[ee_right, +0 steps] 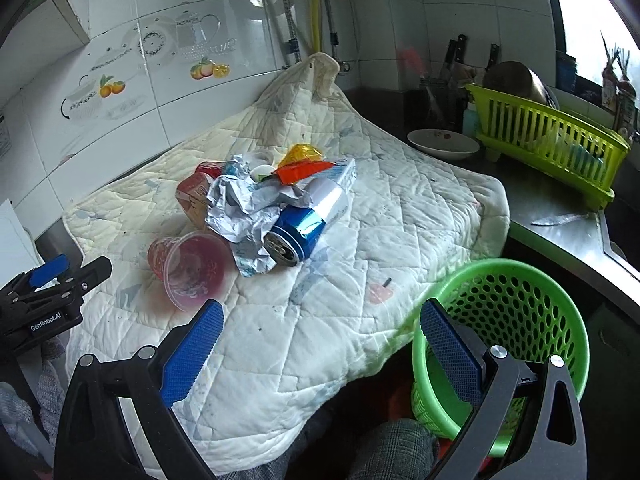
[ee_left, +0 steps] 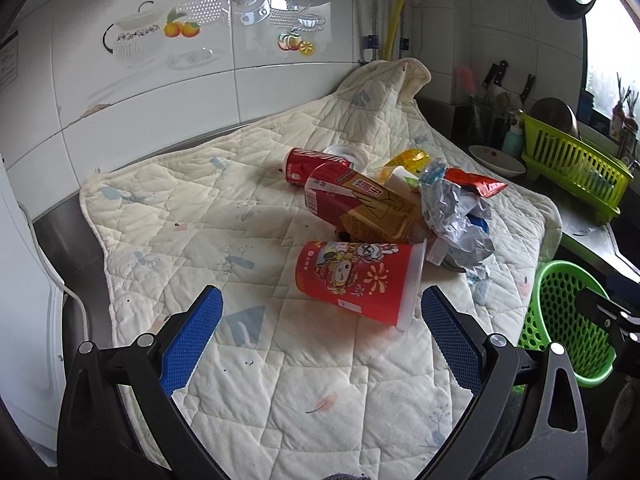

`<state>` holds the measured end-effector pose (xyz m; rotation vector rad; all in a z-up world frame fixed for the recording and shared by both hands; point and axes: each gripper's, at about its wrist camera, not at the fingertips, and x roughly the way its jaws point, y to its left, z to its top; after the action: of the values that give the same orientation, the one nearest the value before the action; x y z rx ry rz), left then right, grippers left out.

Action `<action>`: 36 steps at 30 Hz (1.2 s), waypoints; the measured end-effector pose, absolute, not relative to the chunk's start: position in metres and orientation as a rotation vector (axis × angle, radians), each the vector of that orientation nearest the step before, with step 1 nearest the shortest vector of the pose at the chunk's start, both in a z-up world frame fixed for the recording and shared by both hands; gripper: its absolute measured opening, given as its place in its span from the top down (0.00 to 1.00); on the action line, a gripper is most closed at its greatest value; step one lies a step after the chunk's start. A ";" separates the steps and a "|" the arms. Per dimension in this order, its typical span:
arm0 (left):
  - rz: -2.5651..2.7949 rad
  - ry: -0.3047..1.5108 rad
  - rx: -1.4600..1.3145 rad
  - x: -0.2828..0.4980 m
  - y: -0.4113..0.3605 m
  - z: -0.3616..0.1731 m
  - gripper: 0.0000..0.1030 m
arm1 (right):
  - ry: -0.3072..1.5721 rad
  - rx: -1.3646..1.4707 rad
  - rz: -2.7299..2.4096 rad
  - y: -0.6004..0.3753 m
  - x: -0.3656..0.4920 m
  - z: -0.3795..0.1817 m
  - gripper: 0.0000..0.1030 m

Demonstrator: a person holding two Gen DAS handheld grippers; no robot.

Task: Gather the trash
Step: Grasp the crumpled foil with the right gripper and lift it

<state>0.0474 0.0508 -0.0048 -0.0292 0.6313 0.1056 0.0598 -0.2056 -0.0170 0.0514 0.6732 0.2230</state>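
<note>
A pile of trash lies on a white quilted cloth (ee_left: pixel 240 248). A red printed plastic cup (ee_left: pixel 356 280) lies on its side nearest my left gripper (ee_left: pixel 320 312), which is open and empty just short of it. Behind the cup are a red-and-gold carton (ee_left: pixel 360 204), a red can (ee_left: pixel 308 162), crumpled foil wrapper (ee_left: pixel 456 216) and a red packet (ee_left: pixel 474 184). In the right wrist view the cup (ee_right: pixel 188 268), the foil (ee_right: pixel 240 208) and a blue can (ee_right: pixel 308 228) show. My right gripper (ee_right: pixel 320 320) is open and empty, above the cloth's front edge beside a green mesh bin (ee_right: pixel 516 320).
The green bin also shows in the left wrist view (ee_left: pixel 568 320), below the counter's right edge. A lime dish rack (ee_right: pixel 548 140), a white bowl (ee_right: pixel 442 144) and knives (ee_right: pixel 456 56) stand on the steel counter at right. A tiled wall runs behind. My left gripper appears at far left (ee_right: pixel 48 292).
</note>
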 end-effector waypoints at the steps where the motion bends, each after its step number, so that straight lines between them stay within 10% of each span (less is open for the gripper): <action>1: 0.110 0.633 -0.035 0.048 0.054 -0.005 0.05 | 0.675 0.049 0.241 -0.203 0.065 -0.016 0.07; 26: 0.167 0.672 -0.111 0.058 0.102 -0.023 0.05 | 0.770 -0.095 0.401 -0.094 0.193 -0.012 0.37; 36: 0.146 0.681 -0.118 0.059 0.099 -0.026 0.05 | 0.812 -0.069 0.432 -0.100 0.199 -0.024 0.73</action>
<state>0.0589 0.0986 -0.0263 -0.1181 0.6808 0.1455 0.1995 -0.1003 -0.0236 -0.0688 0.8118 0.4324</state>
